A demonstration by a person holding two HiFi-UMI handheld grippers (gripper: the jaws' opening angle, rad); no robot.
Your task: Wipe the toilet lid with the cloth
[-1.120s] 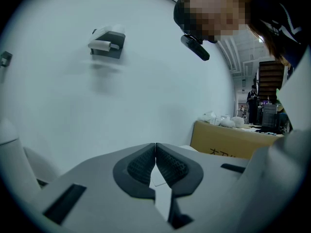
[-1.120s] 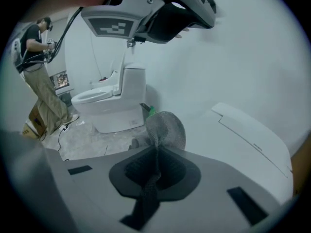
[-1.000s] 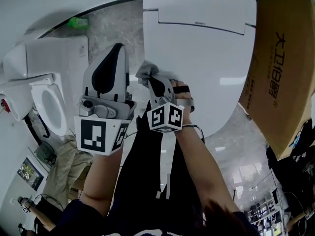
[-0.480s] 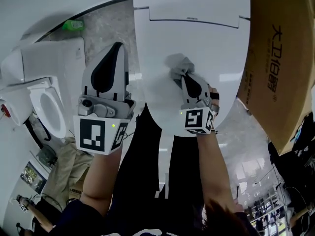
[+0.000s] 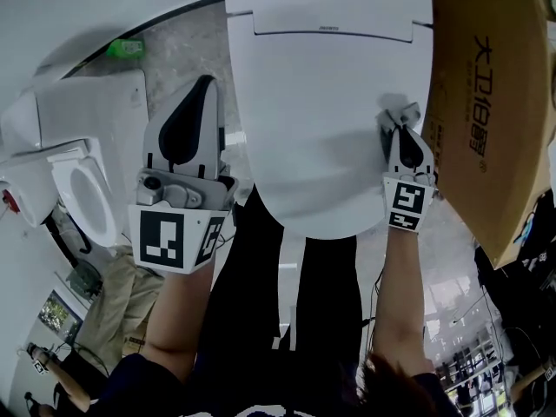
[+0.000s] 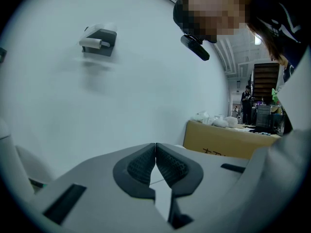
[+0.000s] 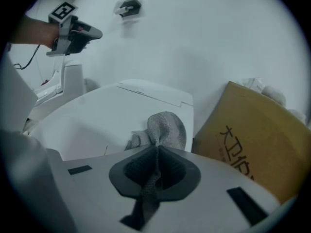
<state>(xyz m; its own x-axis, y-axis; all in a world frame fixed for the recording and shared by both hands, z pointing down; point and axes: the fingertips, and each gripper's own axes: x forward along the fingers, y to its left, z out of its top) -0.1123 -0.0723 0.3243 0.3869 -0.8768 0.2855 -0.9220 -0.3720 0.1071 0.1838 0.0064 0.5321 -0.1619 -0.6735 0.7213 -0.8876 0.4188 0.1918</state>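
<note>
Firstly, toilet lid (image 5: 321, 129): white, closed, filling the upper middle of my head view, its hinge end farthest from me.

Cloth (image 7: 164, 126): grey, open-weave, bunched. I read it clamped between the jaws of the right gripper (image 7: 156, 152). A tail hangs back through the jaws toward the camera. The bunched part ahead of the tips lies against the lid, as far as I can tell. In my head view it sits at the lid's right edge, about halfway along.

Left gripper (image 6: 155, 147): jaws together, tips touching, nothing between them. It is held off the lid's left edge, above the floor (image 5: 187, 46), and its own view faces the white wall. The right gripper view shows it raised at upper left, in a hand.

Cardboard box (image 5: 491, 111): brown, printed with black characters, just beside the lid's right edge and near the cloth.

Second toilet (image 5: 87, 189): white, seat ring showing, at the left of my head view, well apart from the lid.

Green object (image 5: 126, 48): small, on the grey marbled floor by the wall; I cannot tell what it is.

Wall fitting (image 6: 98, 37): dark with a pale part, mounted high on the wall.
</note>
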